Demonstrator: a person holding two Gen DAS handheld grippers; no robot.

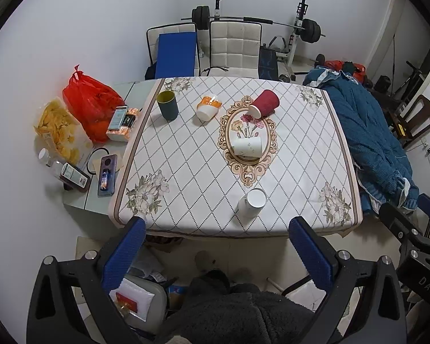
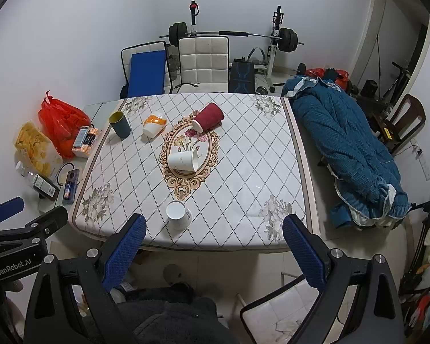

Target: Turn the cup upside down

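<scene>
Left gripper (image 1: 216,246): blue ribbed pads spread wide, nothing between them, held off the table's near edge. Right gripper (image 2: 213,243): likewise wide apart and empty, short of the table (image 2: 243,229).

White cup (image 1: 251,203), nearest the grippers near the front edge, stands upright, axis vertical, smooth rim and mouth facing up. A second white cup (image 1: 247,146) lies on its side on the oval floral medallion. Red ribbed cup (image 1: 264,103) lies tipped beyond it, mouth toward the medallion. Orange-and-white cup (image 1: 208,108) also lies tipped. Dark green cup (image 1: 167,105) stands upright at the far left. Tablecloth (image 1: 186,166): white, diamond-quilted pattern.
</scene>
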